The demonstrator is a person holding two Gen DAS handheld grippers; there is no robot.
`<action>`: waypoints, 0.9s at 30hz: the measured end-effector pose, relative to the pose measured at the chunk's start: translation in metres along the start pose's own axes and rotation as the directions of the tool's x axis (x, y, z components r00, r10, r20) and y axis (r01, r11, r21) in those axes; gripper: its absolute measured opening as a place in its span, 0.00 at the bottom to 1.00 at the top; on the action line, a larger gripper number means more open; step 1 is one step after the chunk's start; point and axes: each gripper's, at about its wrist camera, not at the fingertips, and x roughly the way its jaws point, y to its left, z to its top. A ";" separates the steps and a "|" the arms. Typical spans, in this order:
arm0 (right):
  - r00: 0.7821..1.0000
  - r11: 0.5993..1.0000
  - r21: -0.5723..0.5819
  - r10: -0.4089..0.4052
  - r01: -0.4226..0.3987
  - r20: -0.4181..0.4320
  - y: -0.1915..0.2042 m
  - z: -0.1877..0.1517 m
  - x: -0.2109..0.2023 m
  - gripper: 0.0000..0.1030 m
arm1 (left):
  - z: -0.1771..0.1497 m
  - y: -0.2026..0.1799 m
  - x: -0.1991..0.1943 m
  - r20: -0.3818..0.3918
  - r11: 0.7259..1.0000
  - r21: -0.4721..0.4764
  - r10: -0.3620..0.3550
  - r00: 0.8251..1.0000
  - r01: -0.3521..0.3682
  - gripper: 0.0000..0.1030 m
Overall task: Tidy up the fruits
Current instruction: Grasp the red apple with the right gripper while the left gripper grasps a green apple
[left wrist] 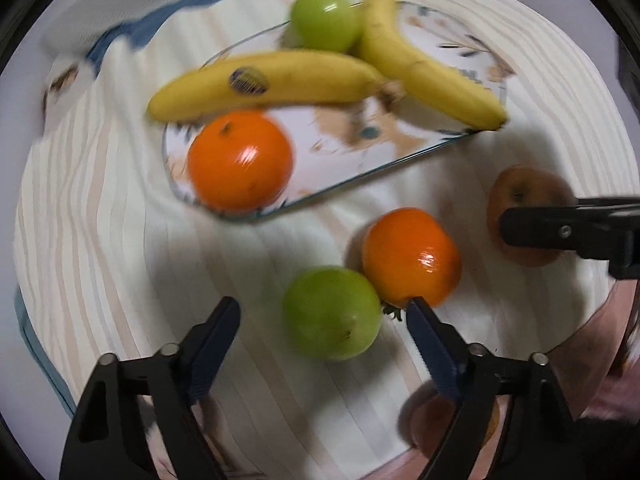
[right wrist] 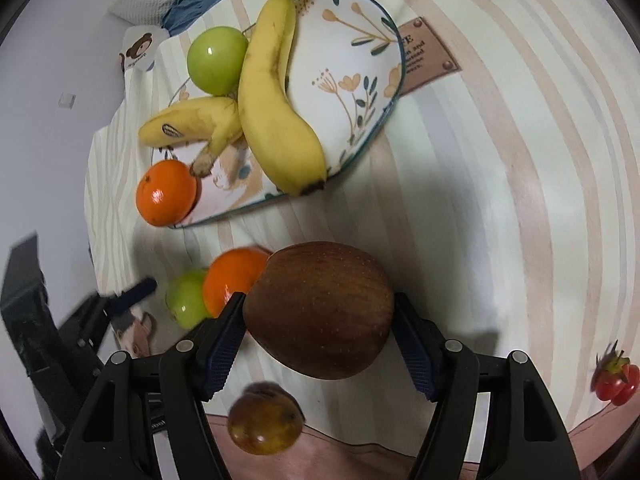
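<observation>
Right hand-held gripper (right wrist: pixel 320 334): closed on red apple (right wrist: pixel 320 308), both pads pressed to its flanks. Below it, brownish fruit (right wrist: pixel 264 420) near cloth edge. Strawberry (right wrist: pixel 614 376) well off to its right.

Left hand-held gripper (left wrist: pixel 324 316): jaws spread, empty; green apple (left wrist: pixel 332 312) just ahead between fingers, orange (left wrist: pixel 412 256) touching it beyond.

Farther ahead: floral plate (right wrist: pixel 360 80) carrying two bananas (right wrist: pixel 276 92), green apple, orange.

Step judged: carrying red apple to plate. Next move needs bare plate patch right of bananas, gentle release; left to close on green apple.
</observation>
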 end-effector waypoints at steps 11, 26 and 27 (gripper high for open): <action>0.999 0.999 -0.047 -0.015 0.013 -0.042 0.002 -0.010 0.002 0.69 | -0.011 -0.049 0.018 -0.079 0.924 0.381 0.059 0.995 -0.025 0.64; 0.996 0.989 -0.135 -0.074 0.067 -0.049 0.018 -0.014 0.015 0.68 | -0.049 -0.022 -0.004 -0.061 0.998 -0.058 -0.043 0.997 0.040 0.51; 0.996 0.986 -0.151 -0.082 0.074 -0.045 0.019 -0.019 0.012 0.68 | -0.061 -0.019 -0.008 -0.067 0.994 -0.095 -0.054 0.996 0.048 0.51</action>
